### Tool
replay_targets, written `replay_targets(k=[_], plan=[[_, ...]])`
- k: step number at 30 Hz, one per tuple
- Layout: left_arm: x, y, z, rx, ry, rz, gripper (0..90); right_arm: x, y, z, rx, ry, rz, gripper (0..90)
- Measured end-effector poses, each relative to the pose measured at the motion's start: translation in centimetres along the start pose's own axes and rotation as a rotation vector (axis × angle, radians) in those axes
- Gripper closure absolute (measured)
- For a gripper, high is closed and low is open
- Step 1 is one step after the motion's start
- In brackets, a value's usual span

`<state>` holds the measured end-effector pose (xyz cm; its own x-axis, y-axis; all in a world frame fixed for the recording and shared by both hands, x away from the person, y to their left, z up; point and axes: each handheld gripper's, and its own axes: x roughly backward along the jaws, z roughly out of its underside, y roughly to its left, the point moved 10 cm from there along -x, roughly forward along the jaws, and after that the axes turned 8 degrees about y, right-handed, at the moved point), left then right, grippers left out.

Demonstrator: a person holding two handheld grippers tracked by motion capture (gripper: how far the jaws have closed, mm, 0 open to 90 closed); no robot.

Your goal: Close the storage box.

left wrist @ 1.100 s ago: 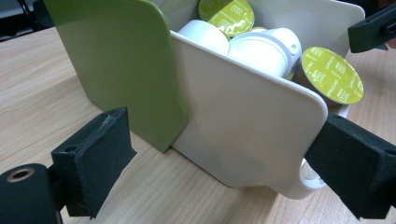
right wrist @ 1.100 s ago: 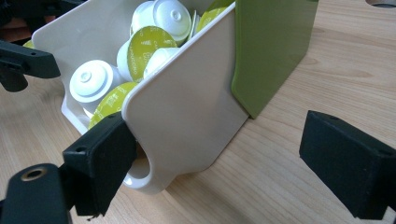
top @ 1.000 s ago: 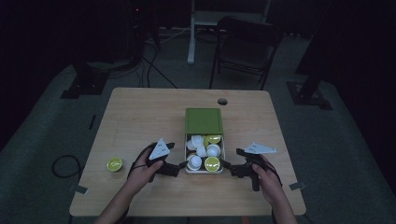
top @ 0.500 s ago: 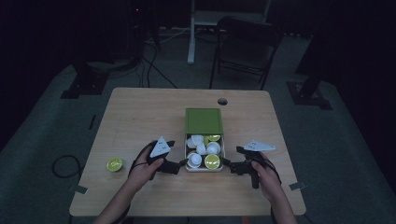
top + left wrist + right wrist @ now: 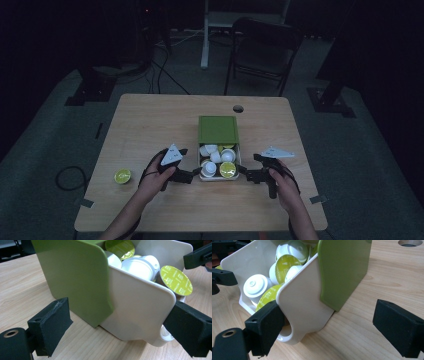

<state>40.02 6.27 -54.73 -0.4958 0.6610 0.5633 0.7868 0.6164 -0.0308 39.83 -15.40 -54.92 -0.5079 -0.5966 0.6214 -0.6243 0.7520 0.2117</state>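
1. Dark surroundings frame a pale wooden table (image 5: pixel 150 130), with a black chair (image 5: pixel 262 47) and cables on the grey floor behind it.
2. Near the table's middle sits a box with a green sleeve (image 5: pixel 217 130) and a white drawer (image 5: pixel 218 176) pulled out toward the person.
3. Coffee capsules (image 5: pixel 215 162) fill the drawer, some white, some with yellow-green foil lids; in the left gripper view one foil lid (image 5: pixel 176 280) stands at the drawer's near corner.
4. One more yellow-green capsule (image 5: pixel 122 176) lies alone, well apart, near the table's left edge.
5. Left gripper (image 5: pixel 192 176) is at the drawer's left front corner; in the left gripper view its jaws stand wide, one pad clear of the green sleeve, the other right at the drawer's front edge by the finger hole. It grips nothing.
6. Right gripper (image 5: pixel 246 174) is at the drawer's right front corner; in the right gripper view its jaws are spread wide, one pad at the drawer's front by the handle loop, the other well off over bare wood. Whether that near pad touches I cannot tell.
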Motion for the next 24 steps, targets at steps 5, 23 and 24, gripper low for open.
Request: replay_targets(k=[5, 23, 24], plan=[[0.0, 0.5, -0.2, 0.011, -0.008, -0.012, 9.0, -0.2, -0.1, -0.4, 0.005, 0.003, 0.004, 10.4], [-0.5, 1.4, -0.8, -0.002, 0.011, -0.027, 8.9, -0.8, -0.8, -1.3, -0.005, 0.004, 0.031, 10.4], [-0.5, 1.4, -0.8, 0.000, 0.011, -0.027, 8.9, -0.8, -0.9, -1.3, -0.007, 0.004, 0.030, 10.4]])
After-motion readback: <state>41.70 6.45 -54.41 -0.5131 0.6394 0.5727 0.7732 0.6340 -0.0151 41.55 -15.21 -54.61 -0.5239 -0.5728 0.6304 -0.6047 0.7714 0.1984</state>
